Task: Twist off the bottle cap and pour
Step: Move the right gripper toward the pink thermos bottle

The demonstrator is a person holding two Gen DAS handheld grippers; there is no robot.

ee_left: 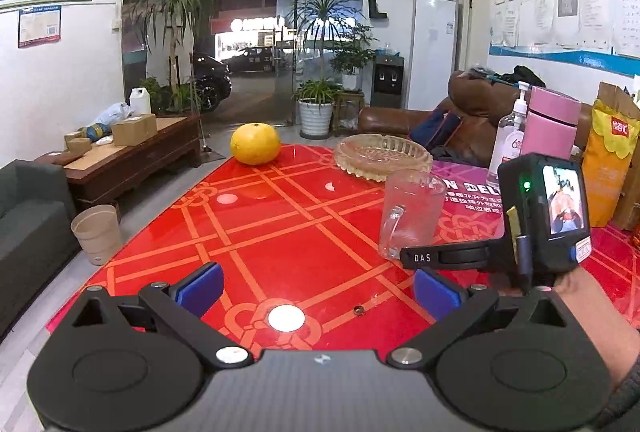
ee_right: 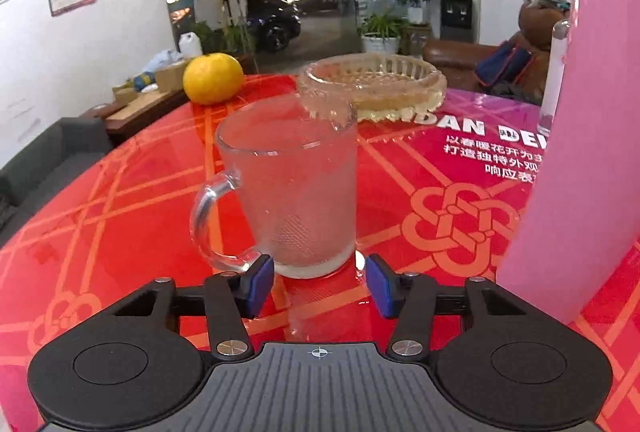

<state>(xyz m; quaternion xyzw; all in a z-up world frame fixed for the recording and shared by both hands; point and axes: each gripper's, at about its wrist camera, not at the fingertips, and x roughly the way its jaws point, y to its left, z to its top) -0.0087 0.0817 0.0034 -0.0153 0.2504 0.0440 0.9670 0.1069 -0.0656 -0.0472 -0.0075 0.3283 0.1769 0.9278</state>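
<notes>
Red patterned table point(ee_left: 280, 232): pink bottle point(ee_left: 552, 128) stands upright at its right side, top section in place, just beside a clear pump bottle point(ee_left: 510, 140); glass ashtray point(ee_left: 382, 156) lies behind the glass mug point(ee_right: 296, 184), and a yellow citrus fruit point(ee_left: 255, 144) sits well apart at the far edge. Left gripper point(ee_left: 318, 290): jaws wide, nothing between the blue pads, only bare table below. Right gripper point(ee_right: 319, 286): jaws narrow, pads drawn in at the foot of the mug, the left one against its base below the handle; the bottle is untouched, off to its right.
</notes>
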